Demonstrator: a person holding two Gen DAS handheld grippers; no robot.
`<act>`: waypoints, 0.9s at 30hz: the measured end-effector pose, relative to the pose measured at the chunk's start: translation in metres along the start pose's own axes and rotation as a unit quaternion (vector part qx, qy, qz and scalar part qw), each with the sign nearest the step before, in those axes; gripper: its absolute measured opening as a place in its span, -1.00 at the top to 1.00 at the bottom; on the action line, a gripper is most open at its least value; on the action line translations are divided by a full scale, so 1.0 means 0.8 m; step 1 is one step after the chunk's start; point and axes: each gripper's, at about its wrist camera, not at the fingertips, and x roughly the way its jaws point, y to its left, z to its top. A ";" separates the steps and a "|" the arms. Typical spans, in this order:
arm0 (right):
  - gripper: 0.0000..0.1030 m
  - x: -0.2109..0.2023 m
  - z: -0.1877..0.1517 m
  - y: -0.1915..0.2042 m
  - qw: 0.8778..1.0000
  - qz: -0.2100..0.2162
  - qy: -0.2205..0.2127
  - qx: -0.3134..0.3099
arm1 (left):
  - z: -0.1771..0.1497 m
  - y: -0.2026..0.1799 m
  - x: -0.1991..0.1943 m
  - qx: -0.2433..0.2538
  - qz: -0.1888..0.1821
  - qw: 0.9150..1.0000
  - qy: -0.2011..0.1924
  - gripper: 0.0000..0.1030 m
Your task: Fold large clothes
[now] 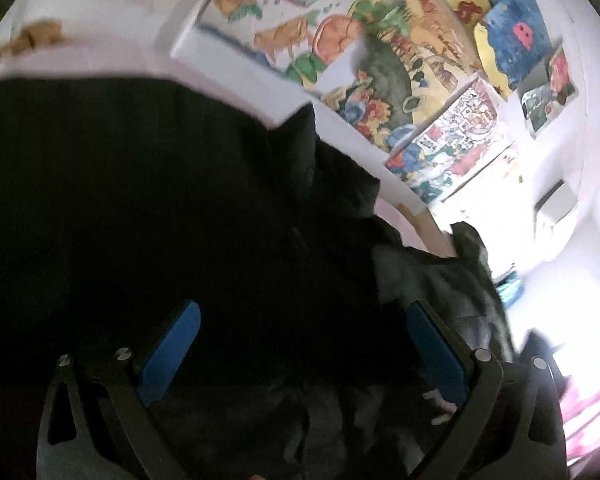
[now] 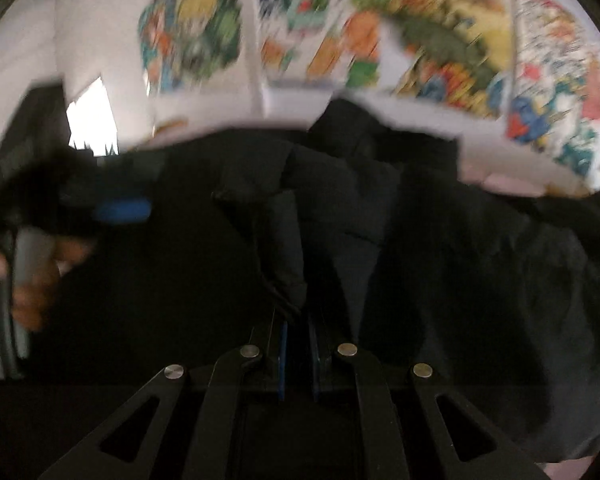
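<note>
A large black padded jacket [image 1: 140,208] fills the lower part of both views, lying on a pale pink surface [image 1: 100,60]. My left gripper [image 1: 302,312] is open just above the jacket, its blue pads [image 1: 172,352] wide apart with nothing between them. My right gripper [image 2: 298,332] is shut on a fold of the jacket [image 2: 340,216], which bunches up in front of the fingers. The left gripper also shows blurred at the left of the right wrist view [image 2: 120,210], held by a hand [image 2: 32,276].
Colourful paintings [image 1: 380,60] lean along the white wall behind the surface, and also show in the right wrist view [image 2: 440,48]. Bright light comes from the right side of the room [image 1: 560,280]. A dark object [image 2: 28,128] stands at the far left.
</note>
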 end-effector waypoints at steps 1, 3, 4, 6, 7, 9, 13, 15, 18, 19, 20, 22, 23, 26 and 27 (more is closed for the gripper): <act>0.82 0.014 -0.005 0.004 1.000 0.004 0.014 -0.004 | 0.001 0.004 0.006 -0.009 -0.008 1.000 0.009 -0.97; 0.82 0.037 -0.016 0.009 0.999 0.011 0.041 -0.013 | 0.002 0.010 0.017 -0.025 -0.026 0.999 0.025 -0.97; 0.82 0.042 -0.023 0.011 0.999 0.014 0.046 -0.015 | 0.002 0.013 0.023 -0.035 -0.036 0.998 0.033 -0.97; 0.82 0.050 -0.029 0.012 0.998 0.016 0.051 -0.018 | 0.004 0.020 0.032 -0.050 -0.040 0.997 0.044 -0.96; 0.82 0.050 -0.028 0.011 0.998 0.018 0.050 -0.017 | 0.004 0.023 0.036 -0.057 -0.038 0.997 0.048 -0.95; 0.82 0.051 -0.028 0.006 0.998 0.023 0.049 -0.012 | 0.004 0.032 0.042 -0.072 -0.036 0.995 0.050 -0.82; 0.81 0.053 -0.029 0.008 0.998 0.022 0.050 -0.013 | 0.001 0.047 0.061 -0.096 -0.026 0.993 0.070 -0.15; 0.81 0.056 -0.028 0.010 0.998 0.018 0.051 -0.018 | -0.003 0.047 0.069 -0.094 -0.016 0.992 0.076 0.36; 0.72 0.057 -0.031 0.019 0.998 0.019 0.056 -0.027 | -0.006 0.044 0.074 -0.079 0.001 0.994 0.075 0.89; 0.60 0.054 -0.034 0.022 0.998 0.023 0.059 -0.031 | -0.005 0.041 0.072 -0.071 0.004 0.995 0.068 0.91; 0.48 0.052 -0.035 0.023 0.997 0.027 0.061 -0.037 | -0.004 0.037 0.067 -0.060 0.012 0.996 0.057 0.94; 0.31 0.039 -0.037 0.028 0.996 0.033 0.058 -0.052 | 0.002 0.027 0.051 -0.027 0.035 0.999 0.025 0.95; 0.09 0.031 -0.038 0.029 0.996 0.036 0.053 -0.056 | 0.008 0.021 0.040 -0.006 0.048 0.999 0.004 0.96; -0.33 -0.008 -0.035 0.025 0.996 0.058 0.005 -0.064 | 0.027 0.010 0.007 0.039 0.069 0.996 -0.049 0.96; -0.33 -0.022 -0.031 0.019 0.995 0.075 -0.012 -0.064 | 0.032 0.010 -0.002 0.048 0.075 0.994 -0.061 0.96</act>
